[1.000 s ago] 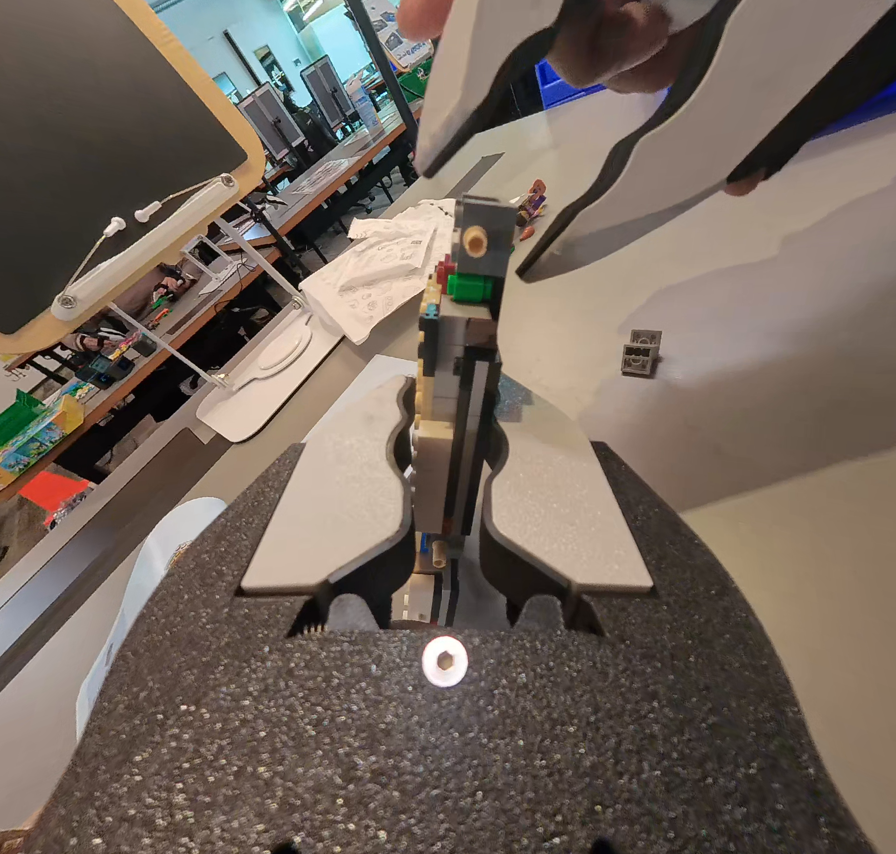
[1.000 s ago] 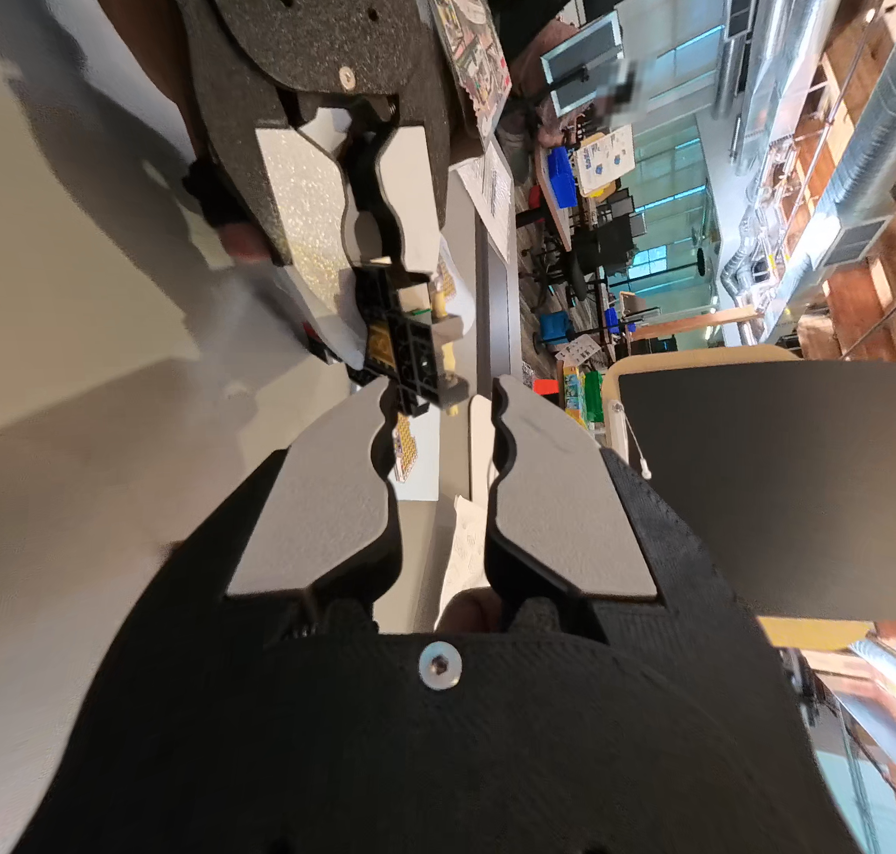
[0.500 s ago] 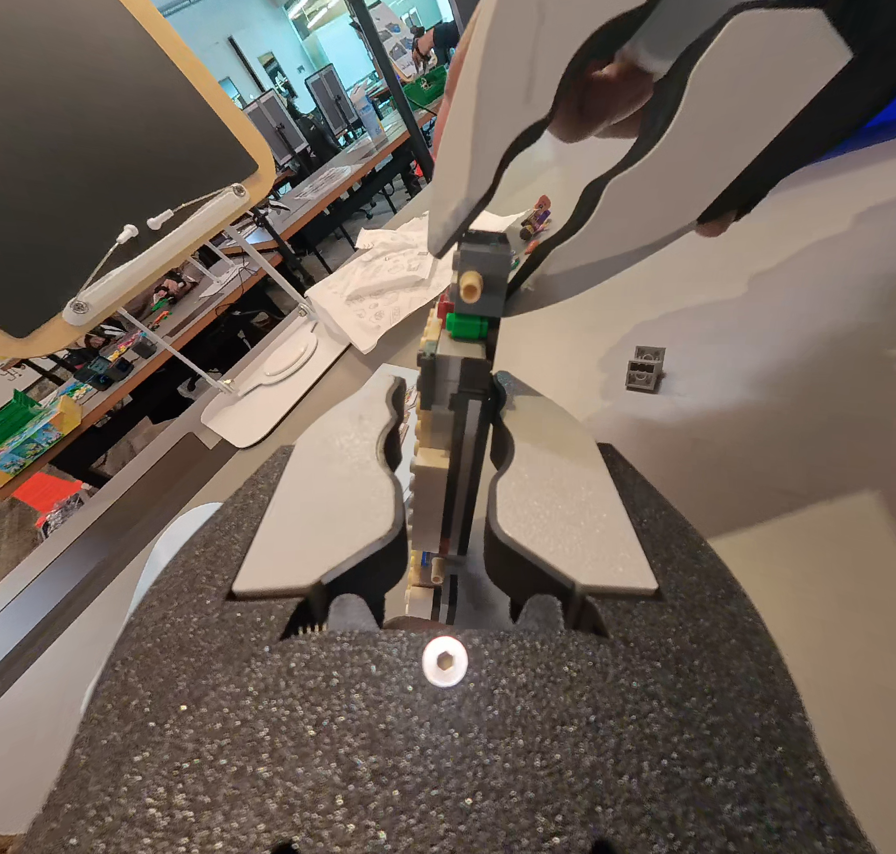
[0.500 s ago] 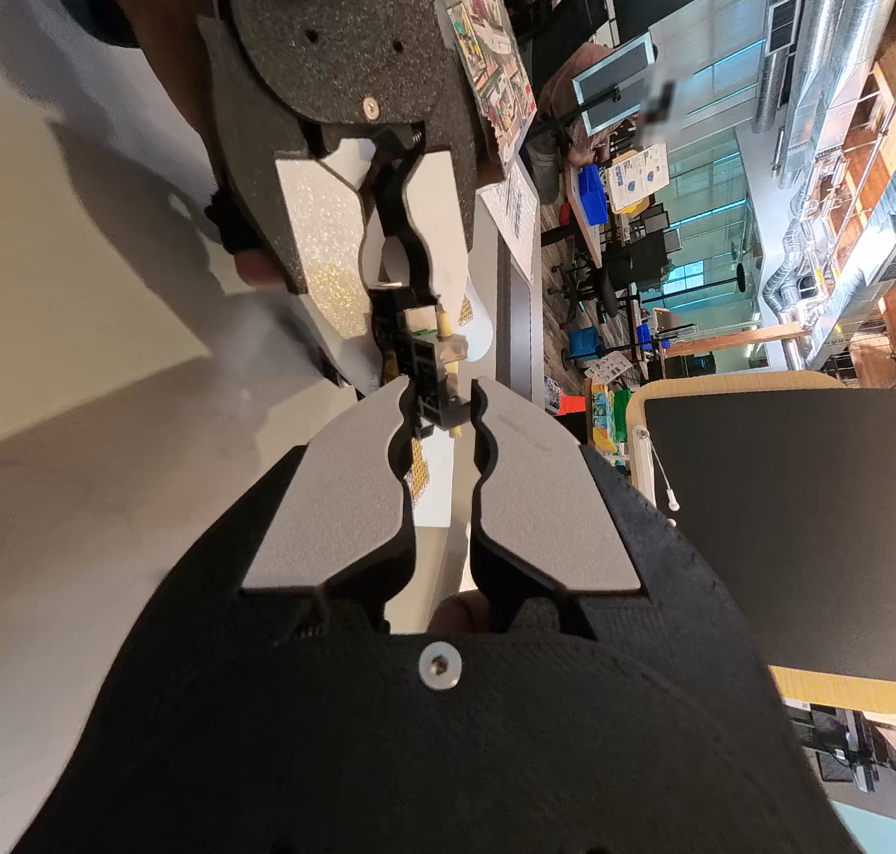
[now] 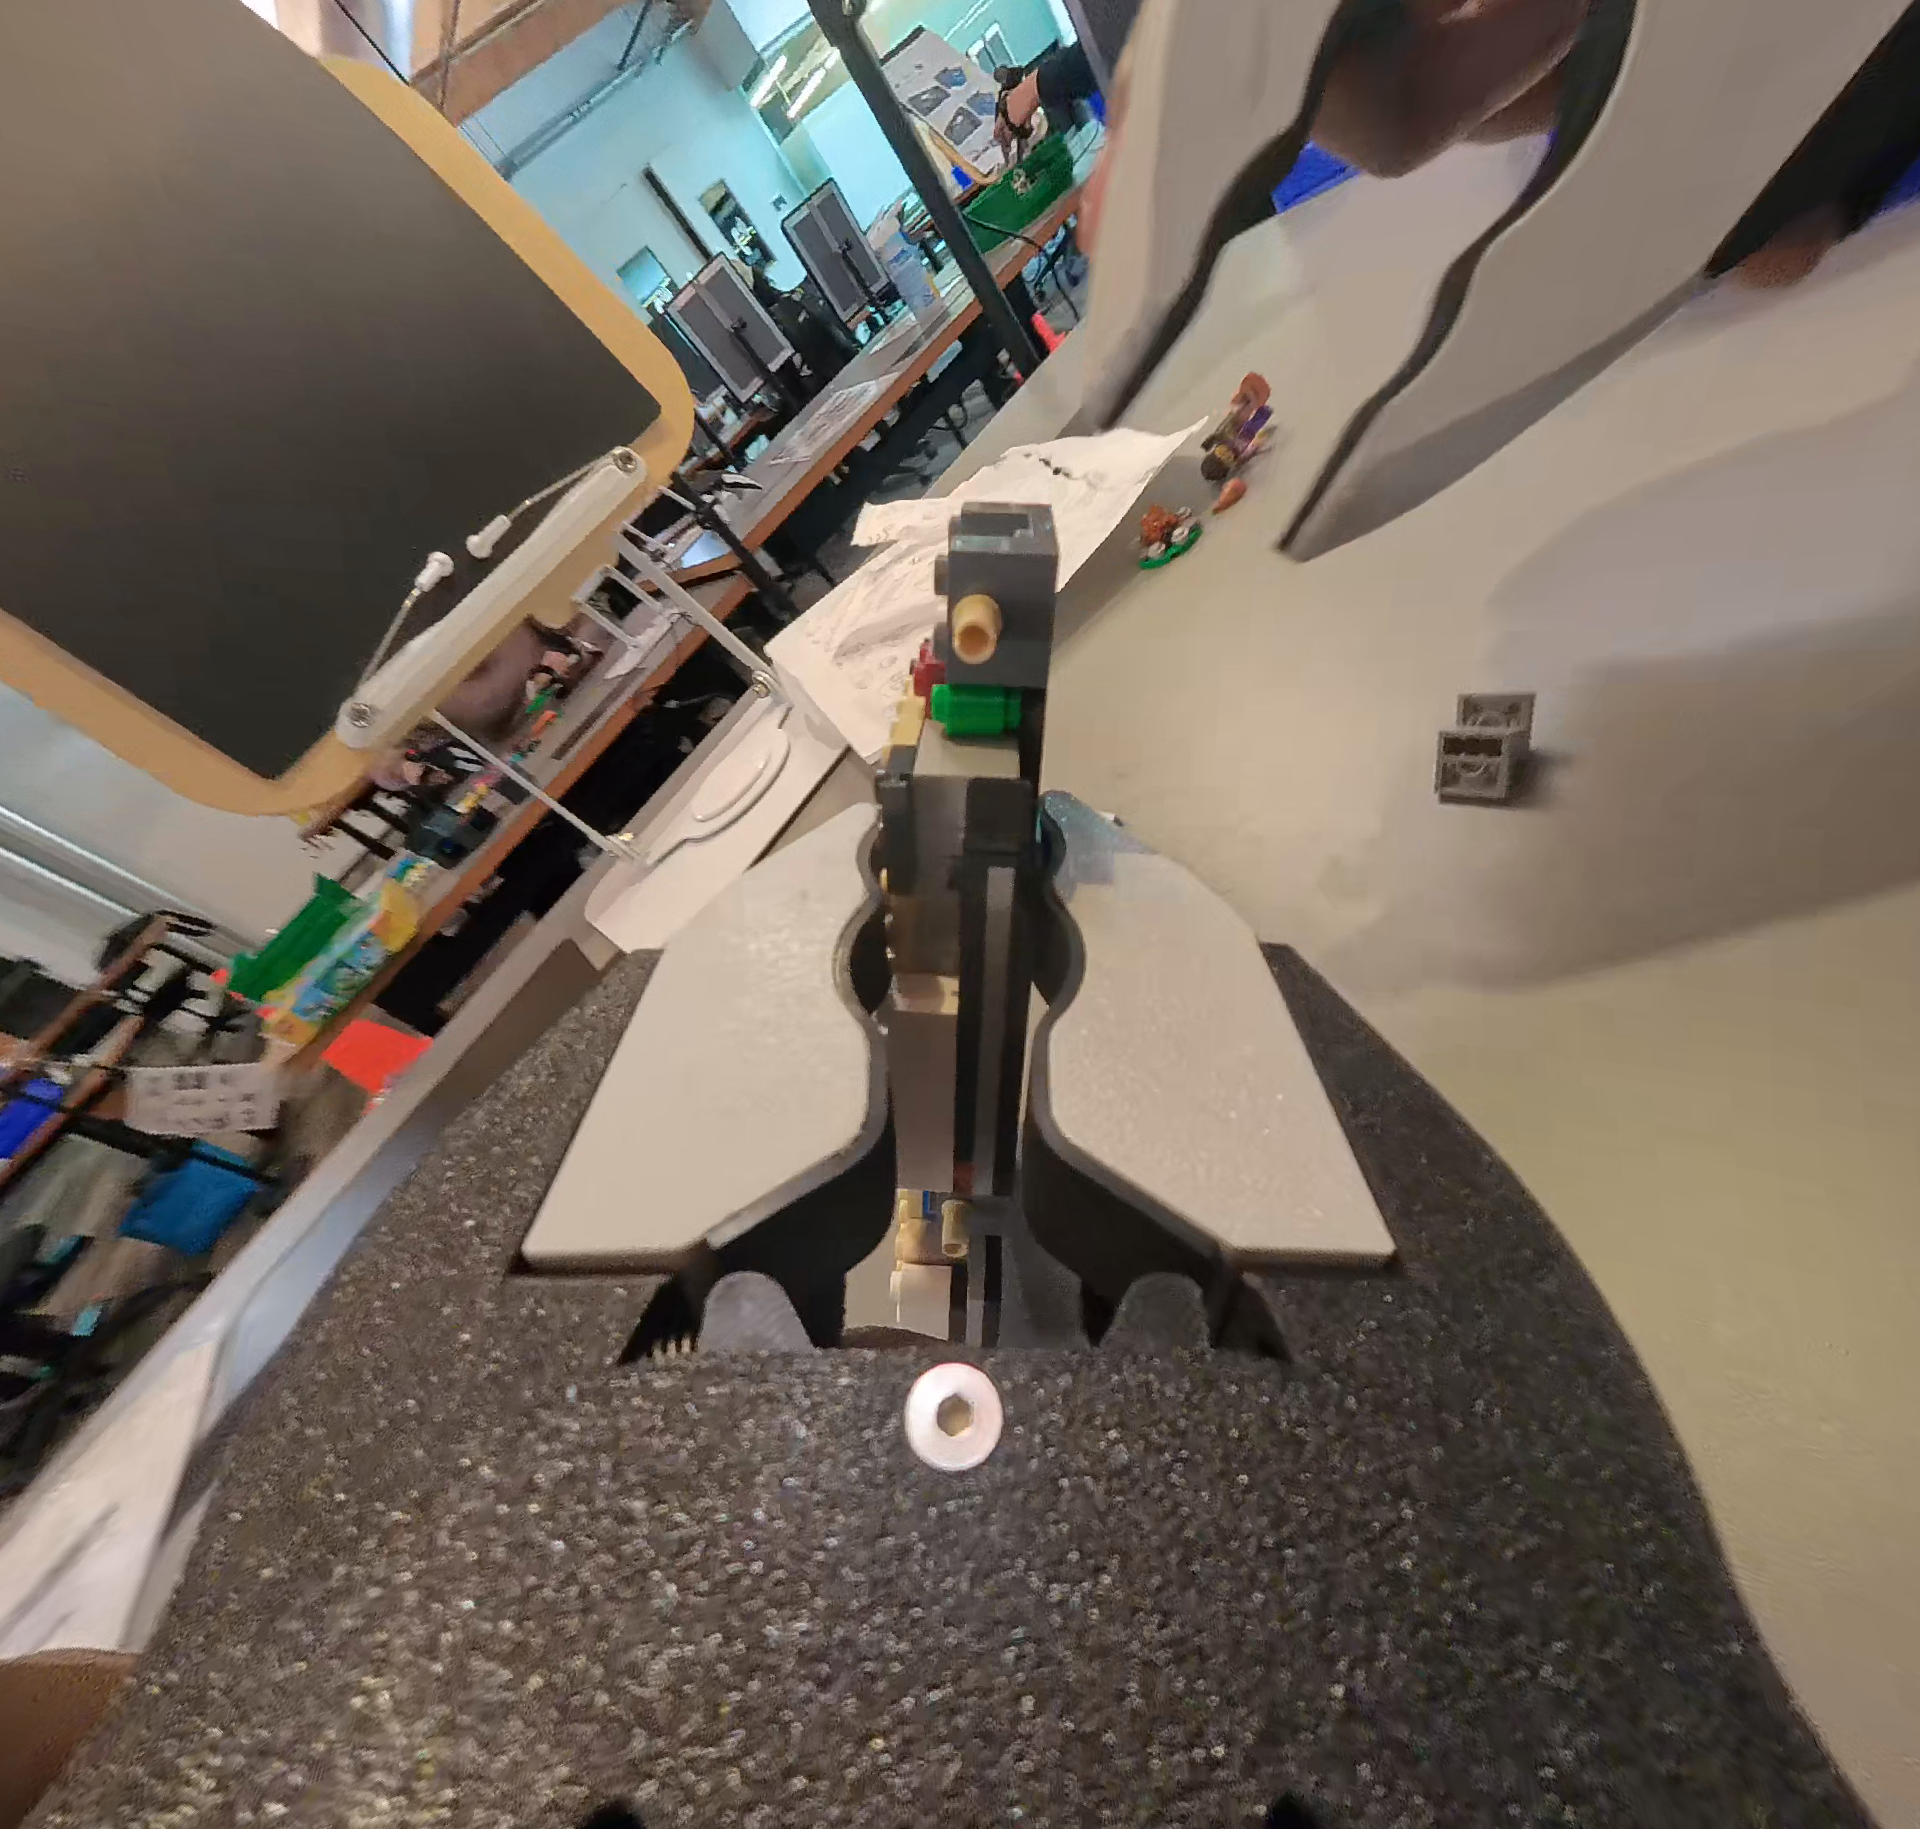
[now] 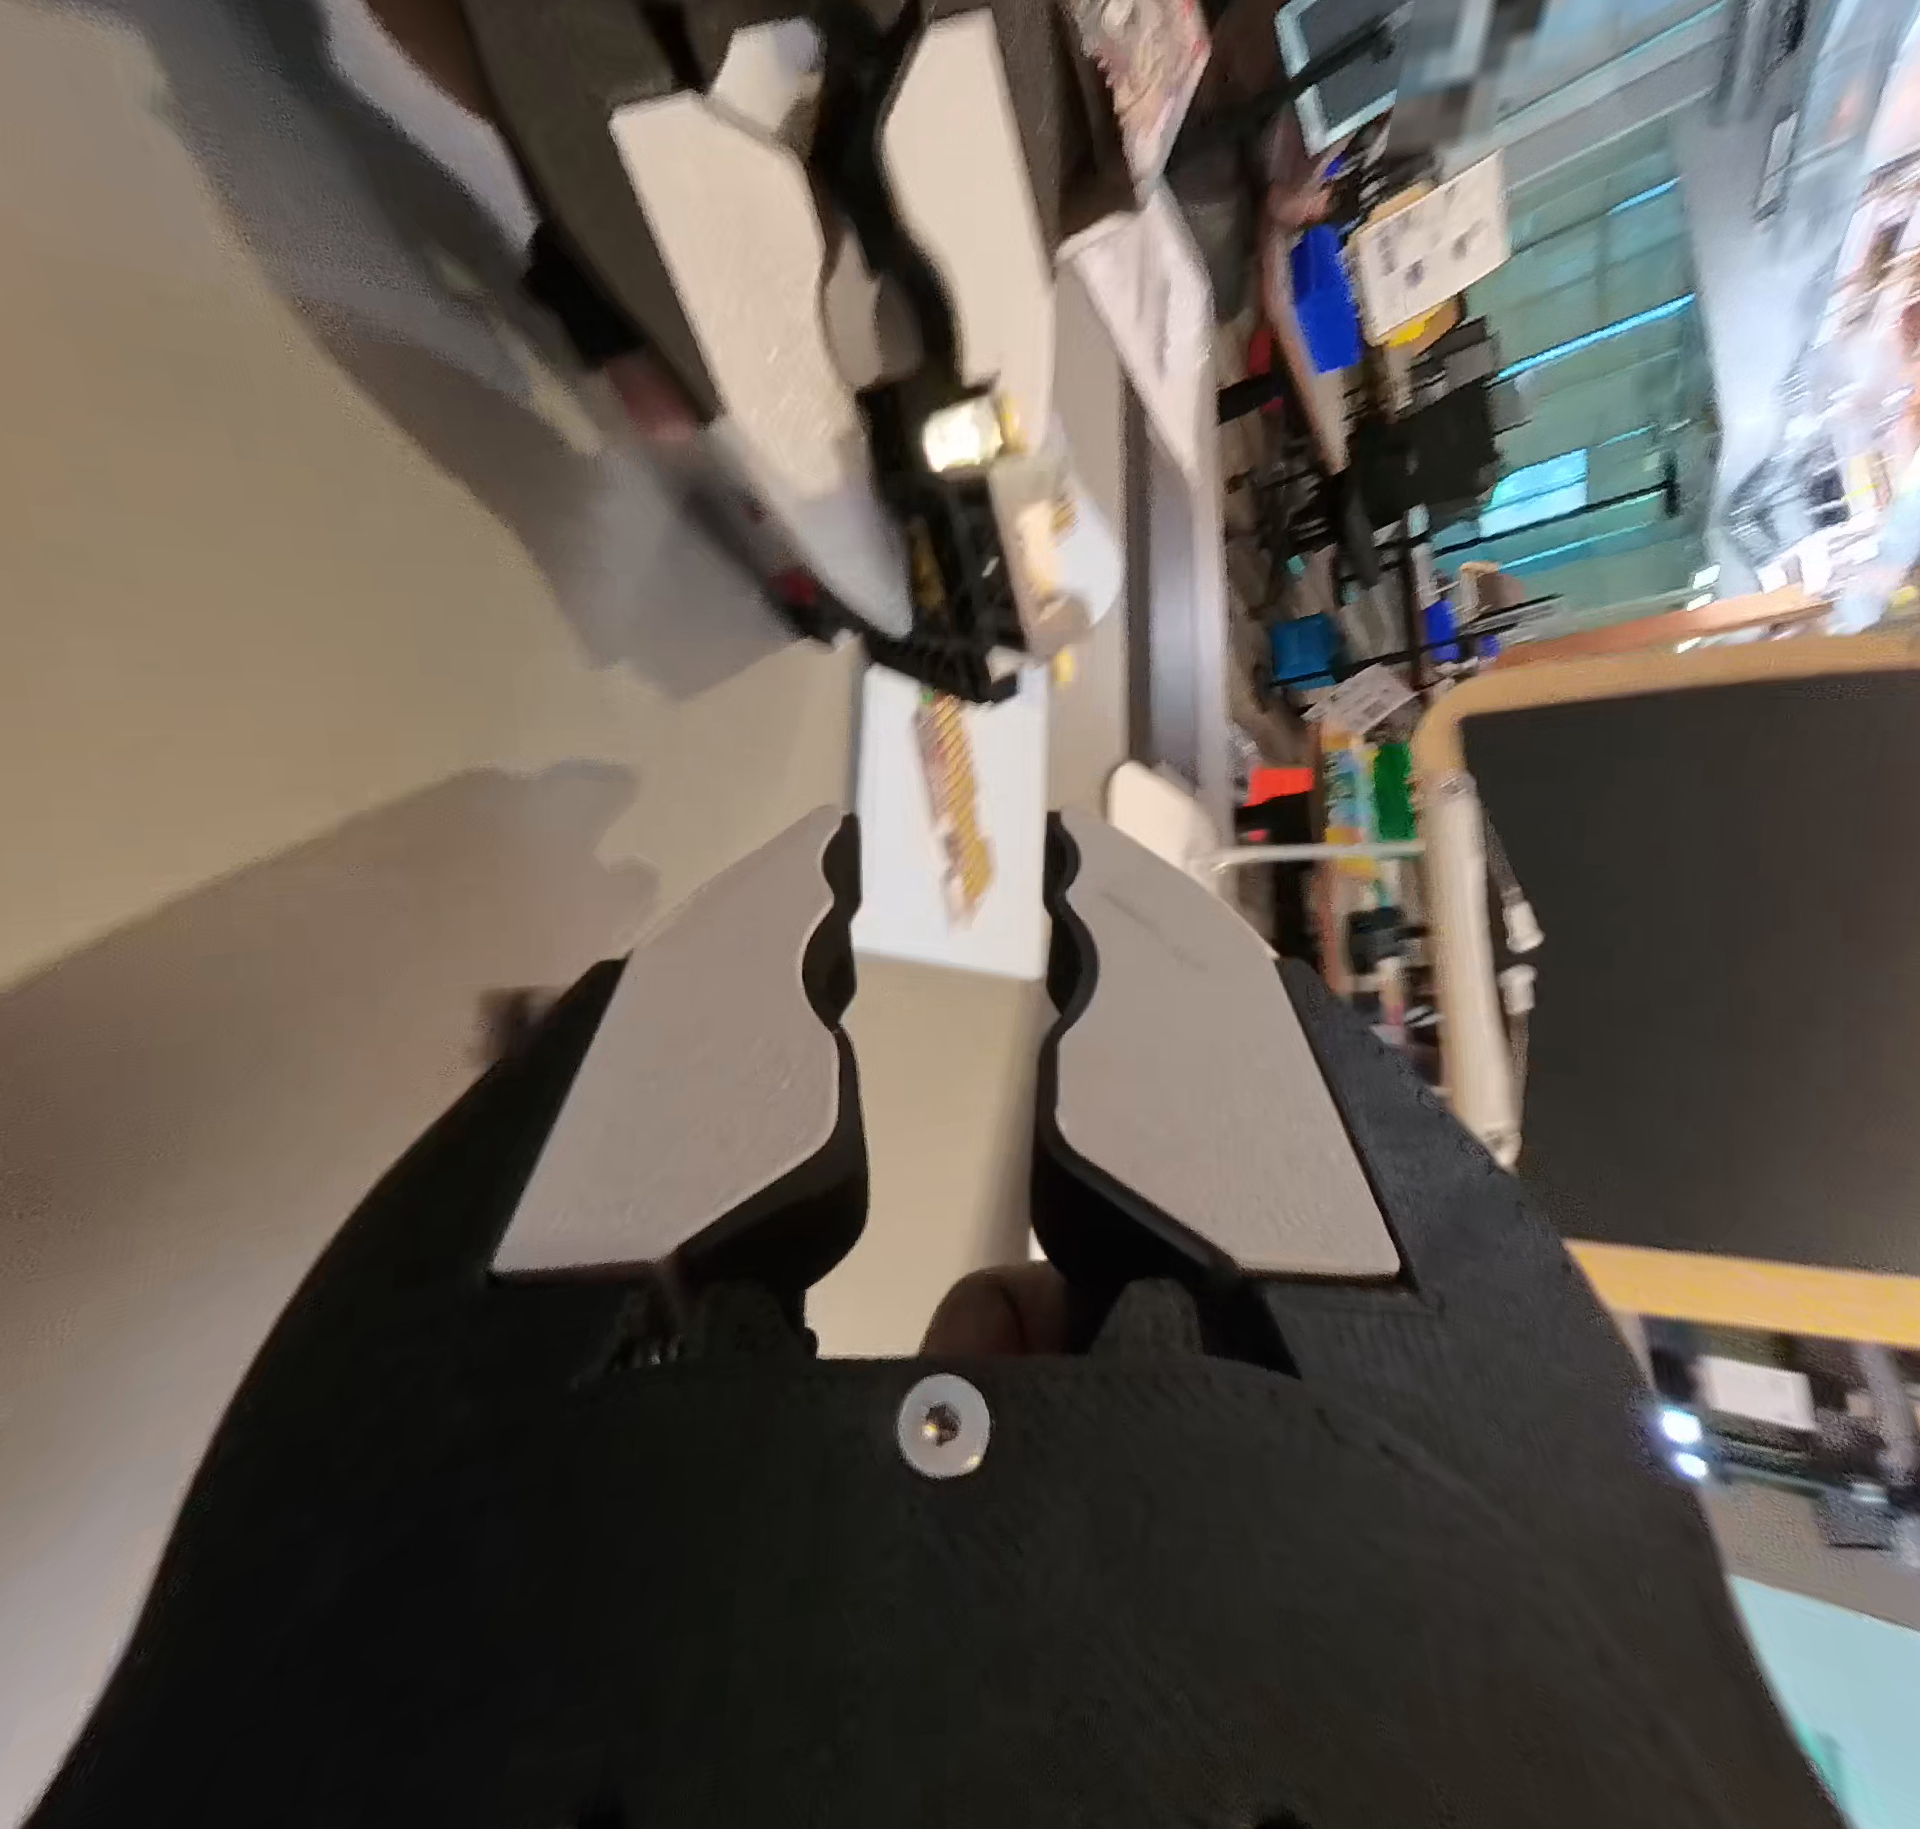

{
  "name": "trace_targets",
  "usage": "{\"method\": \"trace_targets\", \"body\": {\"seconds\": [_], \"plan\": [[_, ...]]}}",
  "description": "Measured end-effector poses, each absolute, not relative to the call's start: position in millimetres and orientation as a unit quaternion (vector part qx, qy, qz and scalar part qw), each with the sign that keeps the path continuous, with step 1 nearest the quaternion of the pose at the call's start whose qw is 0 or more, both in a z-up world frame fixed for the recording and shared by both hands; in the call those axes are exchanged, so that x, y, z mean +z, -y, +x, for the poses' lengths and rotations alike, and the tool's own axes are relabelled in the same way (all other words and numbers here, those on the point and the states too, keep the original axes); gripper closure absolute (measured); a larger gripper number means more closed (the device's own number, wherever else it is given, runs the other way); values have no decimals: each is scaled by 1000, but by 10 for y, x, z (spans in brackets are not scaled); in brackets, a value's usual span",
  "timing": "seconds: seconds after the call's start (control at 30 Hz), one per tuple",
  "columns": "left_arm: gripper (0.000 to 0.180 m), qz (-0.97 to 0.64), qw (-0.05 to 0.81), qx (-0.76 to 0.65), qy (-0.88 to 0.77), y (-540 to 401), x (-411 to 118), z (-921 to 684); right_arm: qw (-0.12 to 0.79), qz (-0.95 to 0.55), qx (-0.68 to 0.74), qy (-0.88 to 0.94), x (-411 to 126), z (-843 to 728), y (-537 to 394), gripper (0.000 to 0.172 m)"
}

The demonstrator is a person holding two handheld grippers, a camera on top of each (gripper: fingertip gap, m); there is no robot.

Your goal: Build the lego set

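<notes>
My left gripper is shut on a toy brick assembly, a narrow dark grey and black build with a green piece and a tan peg near its far end. Both pads press on its sides, and it sticks out forward past the fingertips, above the grey table. My right gripper is open and empty, drawn back from the assembly, which shows in the right wrist view between the left gripper's fingers. The right gripper also shows at the top right of the left wrist view, clear of the assembly.
A small grey brick lies on the table to the right. Small toy figures and paper sheets lie farther off. A white card with a coloured strip lies under the right gripper. A black board with a wooden frame stands left. There is about 7 cm between the tips of the two grippers.
Half a second ago the right gripper's fingers were closed around the assembly's far end. They have since opened and drawn back. The left gripper keeps the assembly, its pads now closer on it.
</notes>
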State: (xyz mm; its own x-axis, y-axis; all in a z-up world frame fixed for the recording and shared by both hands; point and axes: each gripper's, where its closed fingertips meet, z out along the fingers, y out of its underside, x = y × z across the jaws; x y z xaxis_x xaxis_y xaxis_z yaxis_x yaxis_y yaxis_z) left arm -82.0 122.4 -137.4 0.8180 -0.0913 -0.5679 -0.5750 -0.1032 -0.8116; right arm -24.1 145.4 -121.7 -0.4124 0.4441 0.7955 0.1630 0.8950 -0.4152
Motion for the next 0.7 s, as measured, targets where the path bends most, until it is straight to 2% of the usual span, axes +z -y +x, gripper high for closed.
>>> {"method": "trace_targets", "body": {"seconds": [0.23, 0.7], "plan": [[157, -681, 608, 290, -287, -1273, -1419, -694, 404, -327, 187, 834, -1921, 161, -1773, 138], [157, -664, 536, 365, -373, -1266, -1695, -616, 272, -405, 254, 835, -2249, 233, -1709, 133]]}}
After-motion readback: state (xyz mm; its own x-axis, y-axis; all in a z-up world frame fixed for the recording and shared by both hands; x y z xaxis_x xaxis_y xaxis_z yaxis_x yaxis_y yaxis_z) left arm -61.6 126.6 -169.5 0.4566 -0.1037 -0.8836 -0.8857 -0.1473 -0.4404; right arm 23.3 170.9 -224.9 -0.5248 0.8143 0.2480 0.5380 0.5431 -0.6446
